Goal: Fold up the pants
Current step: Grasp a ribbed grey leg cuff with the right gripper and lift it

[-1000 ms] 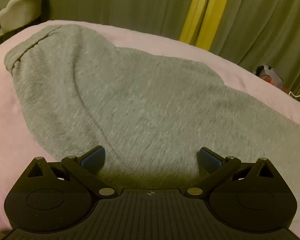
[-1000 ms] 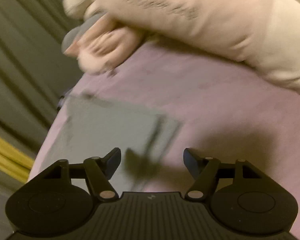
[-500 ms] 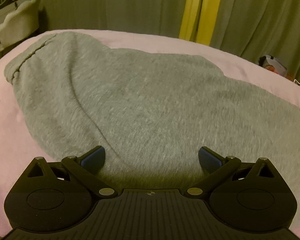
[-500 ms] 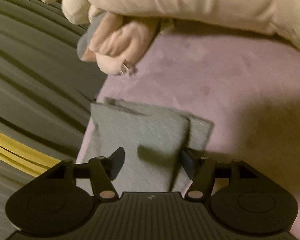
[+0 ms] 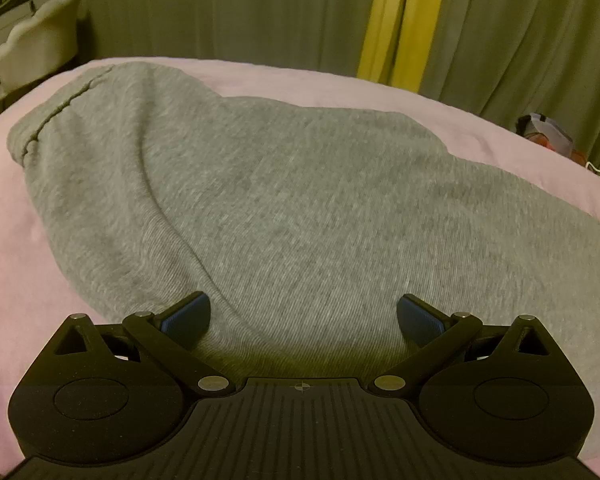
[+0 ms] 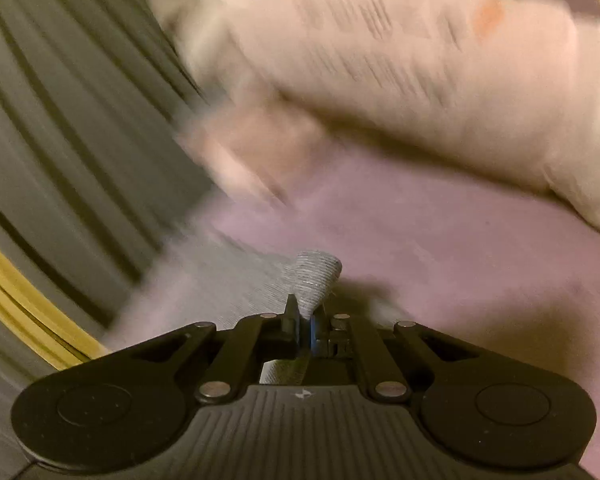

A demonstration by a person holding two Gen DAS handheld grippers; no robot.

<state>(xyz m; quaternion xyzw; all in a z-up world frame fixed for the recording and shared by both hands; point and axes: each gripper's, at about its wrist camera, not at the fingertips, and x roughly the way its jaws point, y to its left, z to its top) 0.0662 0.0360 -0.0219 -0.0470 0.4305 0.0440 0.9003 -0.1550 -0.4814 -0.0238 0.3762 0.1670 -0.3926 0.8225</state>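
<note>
**Right fingers pinch a pants corner; left fingers stand spread over the cloth**

The grey pants lie flat on a pink bed, filling the middle of the left wrist view from the upper left down to the lower right. They are a ribbed grey knit. A stitched hem or band line runs down the upper-left end, and a long curved fold or seam sweeps from there toward the lower centre of the frame.

In the right wrist view, a corner of the same grey cloth is bunched into a small raised cone at the lower centre. The right gripper has its fingers pressed together on it, with the cloth pinched between the blue pads and a bit of fabric showing behind them. The rest of that piece spreads to the left of the fingers, blurred by motion.

The left gripper sits at the bottom of its frame with the fingers wide apart. They hold nothing. The grey cloth lies between and beyond them; whether the tips touch it cannot be told.

Above the pinched corner, a pale plush toy with dark lettering crosses the upper right, heavily blurred. Grey-green curtains with a yellow strip hang behind the bed. A pale chair stands at the upper left.
</note>
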